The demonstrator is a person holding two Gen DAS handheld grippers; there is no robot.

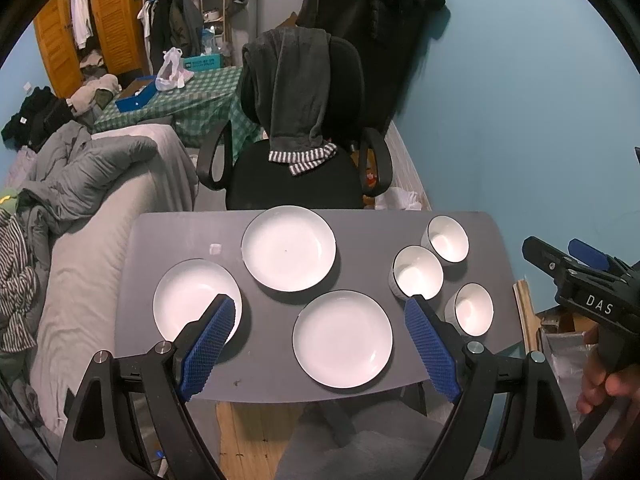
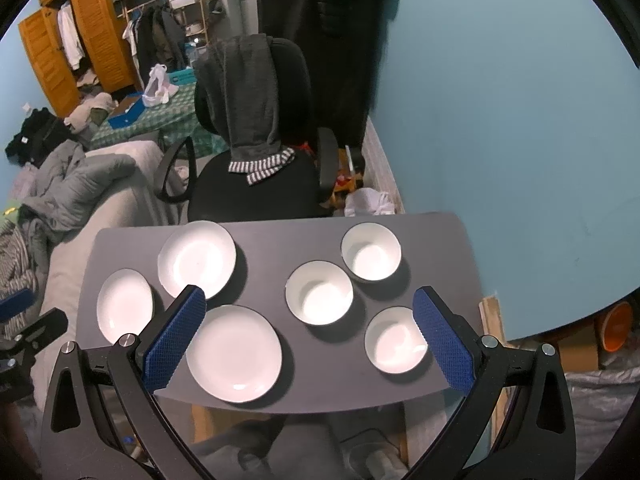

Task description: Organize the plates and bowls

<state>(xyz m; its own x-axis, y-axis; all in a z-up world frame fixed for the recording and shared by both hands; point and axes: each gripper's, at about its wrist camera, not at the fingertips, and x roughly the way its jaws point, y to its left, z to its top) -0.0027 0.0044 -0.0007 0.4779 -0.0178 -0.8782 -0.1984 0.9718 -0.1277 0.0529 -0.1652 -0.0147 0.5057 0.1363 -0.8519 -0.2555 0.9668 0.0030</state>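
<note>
Three white plates lie on the grey table: left plate, far plate, near plate. Three white bowls stand at the right: far bowl, middle bowl, near bowl. My left gripper is open and empty, above the table's front edge. My right gripper is open and empty, held above the front; it also shows at the right of the left wrist view. The right wrist view shows the plates and the bowls too.
A black office chair draped with a grey garment stands behind the table. A bed with grey bedding lies left. A blue wall is at the right. Boxes and plastic sit by the table's right side.
</note>
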